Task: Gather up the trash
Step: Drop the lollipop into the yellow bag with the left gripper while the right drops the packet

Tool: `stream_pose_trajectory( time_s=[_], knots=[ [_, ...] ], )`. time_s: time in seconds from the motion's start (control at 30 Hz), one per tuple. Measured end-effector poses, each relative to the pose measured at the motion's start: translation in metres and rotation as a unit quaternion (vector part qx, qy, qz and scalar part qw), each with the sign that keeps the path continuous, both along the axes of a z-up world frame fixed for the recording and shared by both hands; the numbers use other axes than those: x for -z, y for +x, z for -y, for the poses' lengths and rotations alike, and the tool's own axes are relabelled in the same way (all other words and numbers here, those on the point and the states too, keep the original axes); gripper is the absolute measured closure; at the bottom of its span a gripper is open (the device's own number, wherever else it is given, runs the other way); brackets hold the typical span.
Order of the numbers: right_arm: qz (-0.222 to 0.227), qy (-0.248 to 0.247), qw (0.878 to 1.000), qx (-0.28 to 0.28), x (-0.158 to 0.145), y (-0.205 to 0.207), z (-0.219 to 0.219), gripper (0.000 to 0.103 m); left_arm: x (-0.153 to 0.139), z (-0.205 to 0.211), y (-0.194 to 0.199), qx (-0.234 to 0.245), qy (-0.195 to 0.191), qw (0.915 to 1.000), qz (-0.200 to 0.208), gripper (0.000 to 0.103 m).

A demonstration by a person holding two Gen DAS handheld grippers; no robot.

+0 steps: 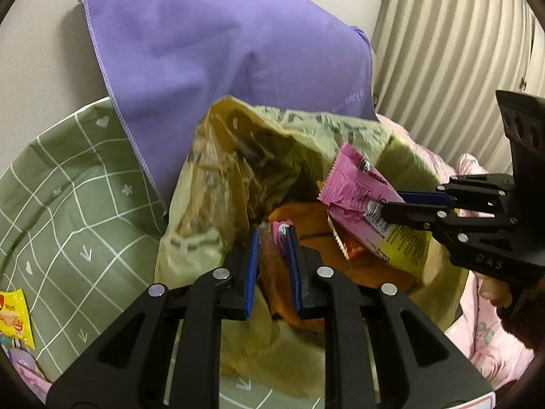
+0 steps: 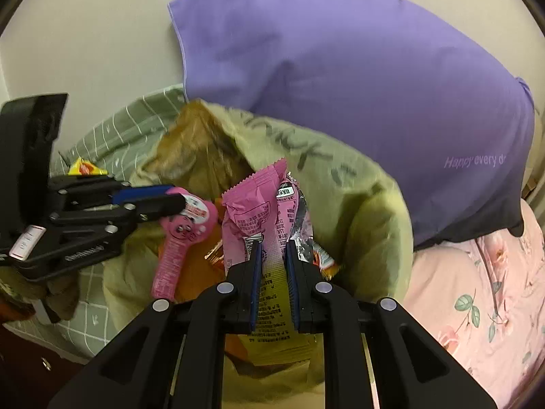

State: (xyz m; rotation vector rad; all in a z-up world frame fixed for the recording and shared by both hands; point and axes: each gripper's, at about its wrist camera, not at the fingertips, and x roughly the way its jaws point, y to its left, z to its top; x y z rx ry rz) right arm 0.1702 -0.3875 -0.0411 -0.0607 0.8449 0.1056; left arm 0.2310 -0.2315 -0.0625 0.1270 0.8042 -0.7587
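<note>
An open yellow-green plastic trash bag lies on the bed; it also shows in the right wrist view. My left gripper is shut on the bag's rim together with a pink lollipop-shaped wrapper, holding the mouth open. My right gripper is shut on a pink and yellow snack wrapper and holds it over the bag's mouth; the wrapper also shows in the left wrist view. Orange wrappers lie inside the bag.
A purple pillow leans on the wall behind the bag. A green grid-patterned sheet lies to the left, with a yellow snack packet on it. A pink floral quilt lies to the right. Curtains hang at far right.
</note>
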Motion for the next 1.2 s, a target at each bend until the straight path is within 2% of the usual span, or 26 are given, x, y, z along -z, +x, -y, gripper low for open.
stream_pose_trajectory(
  time_s=[0.07, 0.27, 0.43, 0.57, 0.77, 0.87, 0.9, 0.97, 1.03, 1.2],
  knots=[
    [0.003, -0.005, 1.0, 0.004, 0.002, -0.001, -0.001, 0.089, 0.002, -0.002, -0.003, 0.001, 0.007, 1.0, 0.002, 0.088],
    [0.004, -0.021, 1.0, 0.015, 0.005, -0.002, -0.007, 0.089, 0.003, -0.008, -0.002, -0.004, -0.006, 0.9997, -0.021, 0.088],
    [0.005, -0.003, 1.0, 0.018, 0.003, -0.013, -0.005, 0.089, 0.001, -0.01, 0.001, -0.005, -0.03, 0.9984, -0.047, 0.088],
    [0.018, 0.023, 0.999, 0.036, -0.001, -0.015, 0.0, 0.089, -0.007, -0.008, 0.007, -0.012, -0.046, 0.9978, -0.047, 0.088],
    [0.027, 0.025, 0.997, 0.074, 0.004, -0.013, -0.005, 0.088, -0.016, -0.008, 0.016, -0.011, -0.043, 0.9978, -0.048, 0.088],
    [0.035, 0.016, 0.994, 0.1, 0.006, -0.013, -0.01, 0.087, -0.022, -0.012, 0.019, -0.003, -0.044, 0.9976, -0.054, 0.076],
    [0.042, 0.02, 0.993, 0.11, 0.007, -0.015, -0.011, 0.082, -0.025, -0.015, 0.019, -0.002, -0.044, 0.9977, -0.051, 0.069],
    [0.048, 0.029, 0.991, 0.121, 0.01, -0.017, -0.013, 0.073, -0.031, -0.019, 0.018, 0.004, -0.041, 0.9981, -0.046, 0.066],
    [0.06, 0.02, 0.989, 0.135, 0.011, -0.02, -0.017, 0.067, -0.037, -0.025, 0.017, 0.007, -0.041, 0.9985, -0.035, 0.057],
    [0.099, 0.0, 0.98, 0.172, 0.002, -0.028, -0.03, 0.06, -0.057, -0.059, 0.015, -0.019, -0.063, 0.9978, -0.01, 0.05]
  ],
)
